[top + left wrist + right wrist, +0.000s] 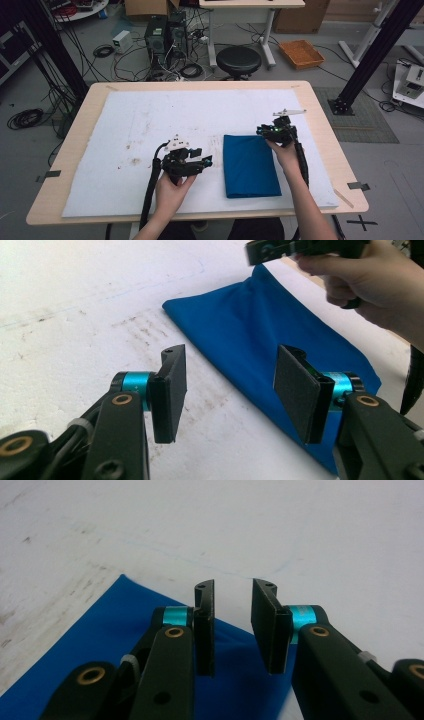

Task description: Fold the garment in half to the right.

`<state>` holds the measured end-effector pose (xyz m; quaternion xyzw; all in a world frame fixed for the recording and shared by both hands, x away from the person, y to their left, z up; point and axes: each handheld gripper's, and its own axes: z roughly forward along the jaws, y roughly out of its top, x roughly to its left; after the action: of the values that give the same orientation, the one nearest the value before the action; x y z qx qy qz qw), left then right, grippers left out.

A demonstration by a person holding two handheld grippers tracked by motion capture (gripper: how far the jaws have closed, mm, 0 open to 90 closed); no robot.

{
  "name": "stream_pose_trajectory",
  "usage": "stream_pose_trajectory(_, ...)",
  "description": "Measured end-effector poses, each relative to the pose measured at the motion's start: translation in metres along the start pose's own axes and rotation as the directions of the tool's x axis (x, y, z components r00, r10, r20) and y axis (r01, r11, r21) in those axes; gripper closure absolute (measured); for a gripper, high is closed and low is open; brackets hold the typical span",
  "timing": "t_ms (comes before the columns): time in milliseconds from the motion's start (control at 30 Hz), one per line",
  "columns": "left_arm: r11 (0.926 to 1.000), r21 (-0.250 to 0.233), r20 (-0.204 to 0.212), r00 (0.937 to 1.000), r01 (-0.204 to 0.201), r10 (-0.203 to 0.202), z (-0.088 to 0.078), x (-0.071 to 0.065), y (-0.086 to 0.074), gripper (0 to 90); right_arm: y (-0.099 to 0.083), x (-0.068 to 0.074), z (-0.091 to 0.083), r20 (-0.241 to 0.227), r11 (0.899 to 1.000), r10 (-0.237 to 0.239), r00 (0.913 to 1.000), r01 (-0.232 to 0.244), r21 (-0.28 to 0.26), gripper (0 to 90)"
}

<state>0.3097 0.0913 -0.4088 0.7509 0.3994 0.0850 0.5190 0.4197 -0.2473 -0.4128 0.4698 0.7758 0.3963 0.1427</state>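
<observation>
While the blue cloth (250, 165) lies folded, both hand-held grippers hover open.

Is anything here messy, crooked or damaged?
Only the white mat looks off: brownish smudges stain it left of the blue cloth. The cloth itself lies neatly folded and flat, apart from faint creases.

I see open white mat (150, 120) all round the blue cloth (250, 165), so either hand can pass freely. My left gripper (202, 162) sits just left of the cloth, fingers apart, nothing between them. My right gripper (265, 131) hangs over its far right corner, the one crowded spot on the counter (325, 150)
</observation>
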Motion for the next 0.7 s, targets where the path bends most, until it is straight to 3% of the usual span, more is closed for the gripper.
stream_pose_trajectory(67,1.0000,0.004,0.000,1.0000,0.001,-0.001,0.000,0.001,-0.001,47.1,0.003,0.004,0.014,-0.020,0.997,-0.019,0.9996,0.021,0.070,72.6)
stream_pose_trajectory(200,1.0000,0.008,0.002,1.0000,0.001,-0.001,-0.001,0.002,-0.003,47.1,0.004,0.011,0.030,-0.005,0.992,-0.045,0.9990,0.045,0.121,73.5)
stream_pose_trajectory(267,0.9999,0.014,0.001,1.0000,0.001,-0.001,-0.002,0.002,-0.004,47.1,0.004,0.013,0.036,0.000,0.988,-0.064,0.9980,0.063,0.141,78.3)
stream_pose_trajectory(333,0.9999,0.012,0.001,1.0000,0.004,-0.004,-0.002,0.001,-0.005,47.1,0.005,0.015,0.040,0.011,0.984,-0.085,0.9963,0.083,0.159,89.8)
stream_pose_trajectory(433,0.9998,0.017,0.002,1.0000,0.003,-0.004,-0.001,0.001,-0.006,47.1,0.006,0.017,0.044,0.014,0.982,-0.106,0.9943,0.102,0.159,90.0)
stream_pose_trajectory(600,0.9997,0.023,0.011,0.9999,0.000,0.000,-0.001,0.000,-0.007,47.1,0.011,0.022,0.041,-0.006,0.987,-0.119,0.9929,0.119,0.112,90.0)
stream_pose_trajectory(700,0.9997,0.023,0.014,0.9999,0.006,-0.006,-0.001,0.000,-0.007,47.2,0.010,0.019,0.040,-0.028,0.987,-0.094,0.9952,0.097,0.125,79.7)
